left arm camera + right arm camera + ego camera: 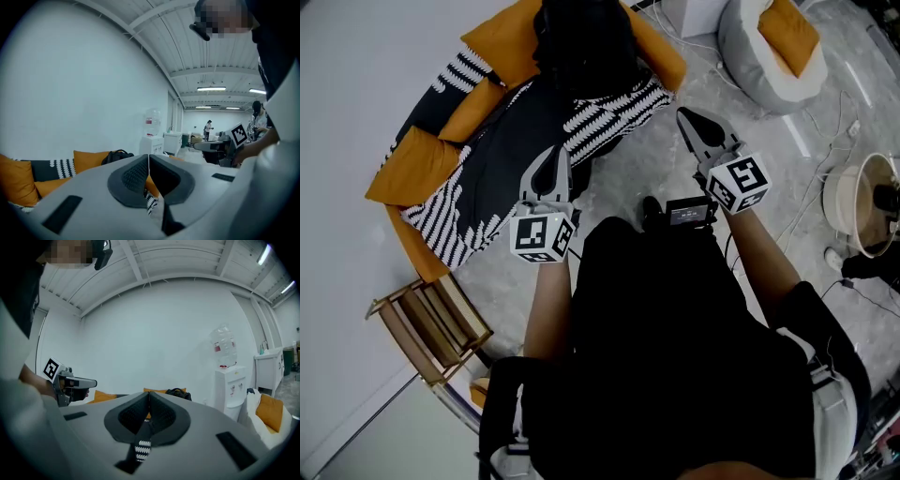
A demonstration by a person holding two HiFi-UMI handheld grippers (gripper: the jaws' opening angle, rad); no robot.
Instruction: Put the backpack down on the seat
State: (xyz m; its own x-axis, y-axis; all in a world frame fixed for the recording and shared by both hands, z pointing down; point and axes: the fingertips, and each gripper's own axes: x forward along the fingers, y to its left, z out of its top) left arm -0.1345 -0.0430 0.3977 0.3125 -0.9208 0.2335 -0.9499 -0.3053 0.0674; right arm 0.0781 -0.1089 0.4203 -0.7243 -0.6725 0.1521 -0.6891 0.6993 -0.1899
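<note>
The black backpack (581, 42) sits on the seat, a sofa with a black-and-white patterned cover (511, 127) and orange cushions. The left gripper view shows the backpack (117, 155) beyond the jaws, and the right gripper view shows the backpack (178, 393) against the wall. My left gripper (555, 152) is over the sofa's front edge, shut and empty, short of the backpack. My right gripper (686, 116) hangs over the floor to the right of the sofa, shut with nothing in it. In their own views the left gripper (148, 157) and the right gripper (149, 393) have their jaws together.
A grey beanbag (750, 56) with an orange cushion lies at the top right. A wooden folding stool (431, 323) stands at the lower left. Cables and a round white appliance (862, 206) are on the floor at the right. A water dispenser (229, 380) stands by the wall.
</note>
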